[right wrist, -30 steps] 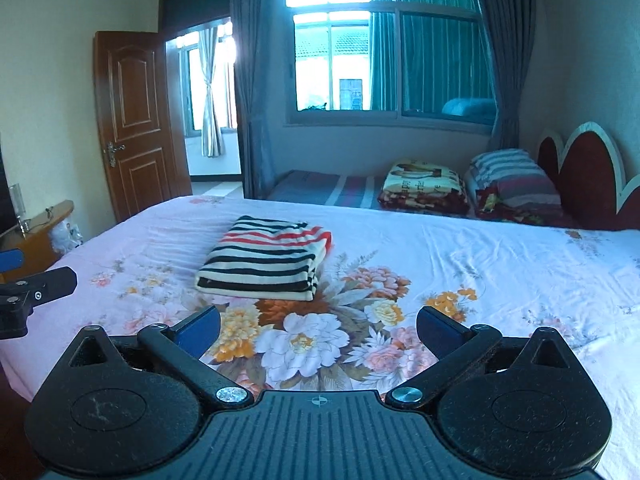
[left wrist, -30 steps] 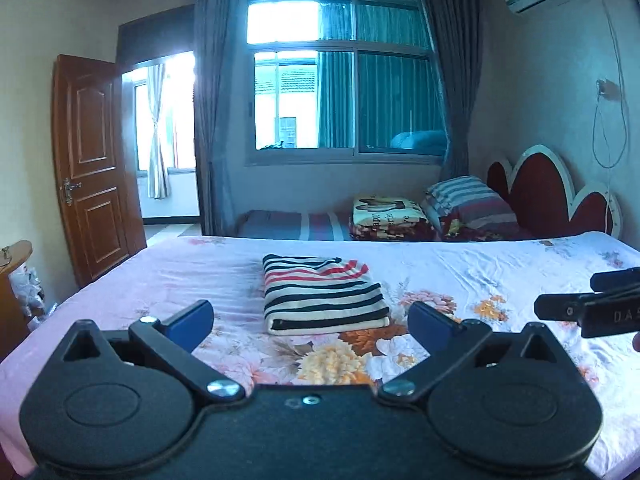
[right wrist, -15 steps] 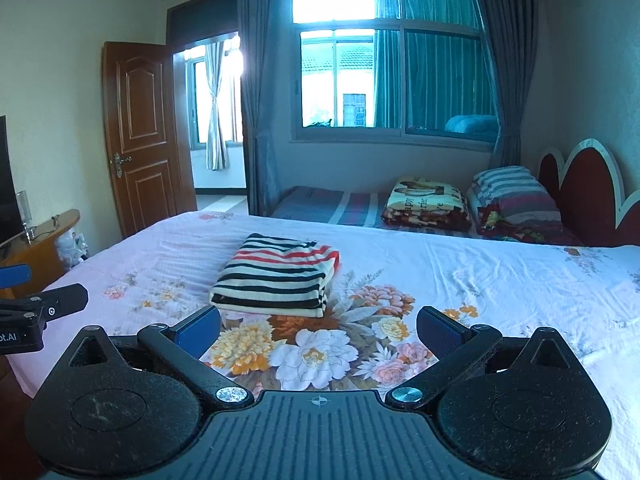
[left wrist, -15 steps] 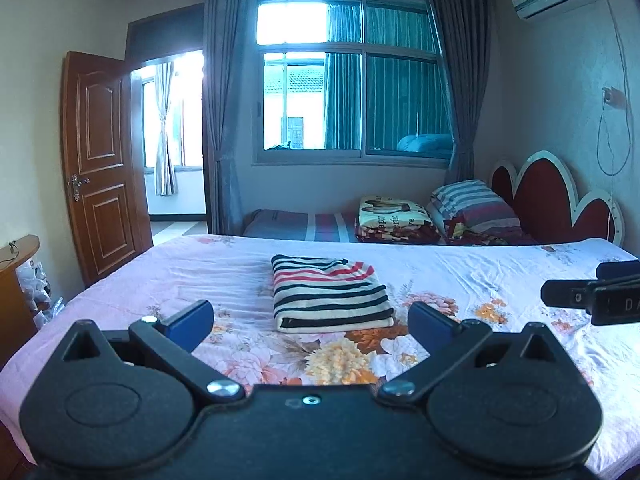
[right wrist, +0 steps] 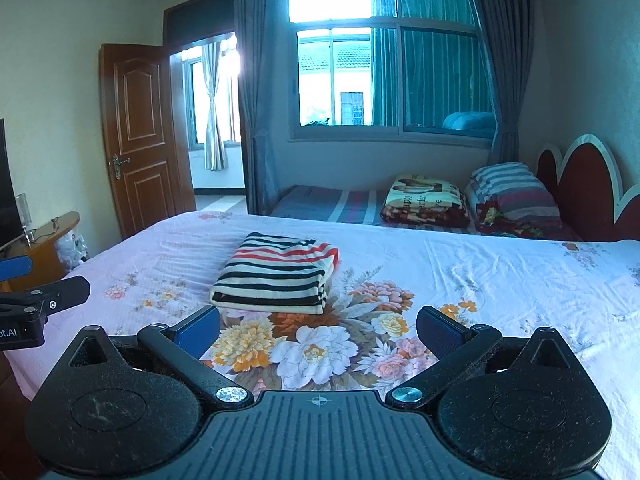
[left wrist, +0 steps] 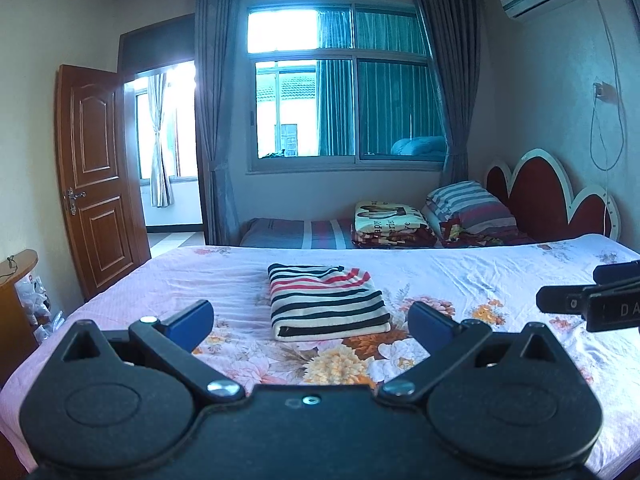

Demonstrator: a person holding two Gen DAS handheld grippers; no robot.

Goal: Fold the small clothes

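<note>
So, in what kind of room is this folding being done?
Most likely a home bedroom: a wide bed with a pink floral sheet, a red scalloped headboard, and folded blankets and a striped pillow by the curtained window.

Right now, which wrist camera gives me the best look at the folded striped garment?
The left wrist view: the striped garment sits almost centred between the open fingers, its top and folded front edge visible. The right wrist view shows it off to the left, seen at an angle from its corner.
</note>
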